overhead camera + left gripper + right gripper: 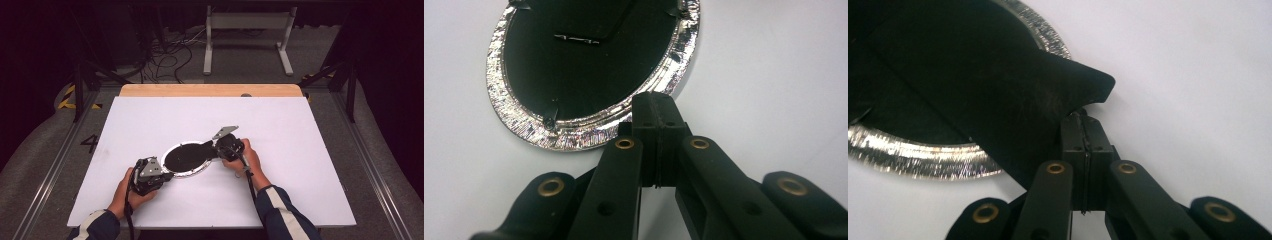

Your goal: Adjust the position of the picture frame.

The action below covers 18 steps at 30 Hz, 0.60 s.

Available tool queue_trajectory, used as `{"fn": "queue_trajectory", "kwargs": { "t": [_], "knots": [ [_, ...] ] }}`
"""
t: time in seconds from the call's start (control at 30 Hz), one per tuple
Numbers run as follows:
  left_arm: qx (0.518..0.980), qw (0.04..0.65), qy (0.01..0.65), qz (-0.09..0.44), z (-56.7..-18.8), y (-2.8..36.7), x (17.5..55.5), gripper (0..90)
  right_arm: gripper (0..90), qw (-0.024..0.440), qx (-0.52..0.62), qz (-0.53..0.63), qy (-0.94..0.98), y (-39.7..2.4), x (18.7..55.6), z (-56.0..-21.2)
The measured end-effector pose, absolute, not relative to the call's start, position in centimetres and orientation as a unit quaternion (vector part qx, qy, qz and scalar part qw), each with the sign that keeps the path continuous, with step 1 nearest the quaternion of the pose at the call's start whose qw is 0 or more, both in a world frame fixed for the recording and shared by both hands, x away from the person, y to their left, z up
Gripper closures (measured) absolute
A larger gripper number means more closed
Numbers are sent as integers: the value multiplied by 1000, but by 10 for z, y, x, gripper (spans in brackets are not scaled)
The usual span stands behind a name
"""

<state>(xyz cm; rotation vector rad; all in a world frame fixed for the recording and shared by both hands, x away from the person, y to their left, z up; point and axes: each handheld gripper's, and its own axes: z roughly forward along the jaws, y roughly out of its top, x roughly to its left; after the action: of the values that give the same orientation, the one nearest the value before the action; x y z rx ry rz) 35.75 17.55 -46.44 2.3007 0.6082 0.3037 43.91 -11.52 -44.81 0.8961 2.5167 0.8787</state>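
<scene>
Near the white desk's [300,150] front edge lies an oval silver-rimmed picture frame [187,158], black back up. The left gripper [656,107] pinches its thin, stiff rim; the right gripper [1083,120] is clamped on the black stand flap [1068,85], which looks light, bendable and best lifted gently.

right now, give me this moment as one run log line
left tool: shut at frame rim | right tool: shut on black flap | oval frame: face down on table

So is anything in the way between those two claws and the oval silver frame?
Nothing visible. The left gripper meets the oval frame's silver rim with closed jaws, and the right gripper has closed jaws on the black stand flap.
</scene>
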Motion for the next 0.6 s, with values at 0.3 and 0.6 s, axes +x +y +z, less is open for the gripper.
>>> {"fn": "queue_trajectory", "kwargs": {
  "t": [0.3, 0.6],
  "knots": [
    [897, 369, 214, 117, -465, 162, 365, 900, 900, 153, 305, 313, 886, -133, 414, -448],
    [896, 366, 219, 125, -465, 161, 372, 900, 900, 153, 322, 328, 875, -140, 395, -451]
  ]
}}
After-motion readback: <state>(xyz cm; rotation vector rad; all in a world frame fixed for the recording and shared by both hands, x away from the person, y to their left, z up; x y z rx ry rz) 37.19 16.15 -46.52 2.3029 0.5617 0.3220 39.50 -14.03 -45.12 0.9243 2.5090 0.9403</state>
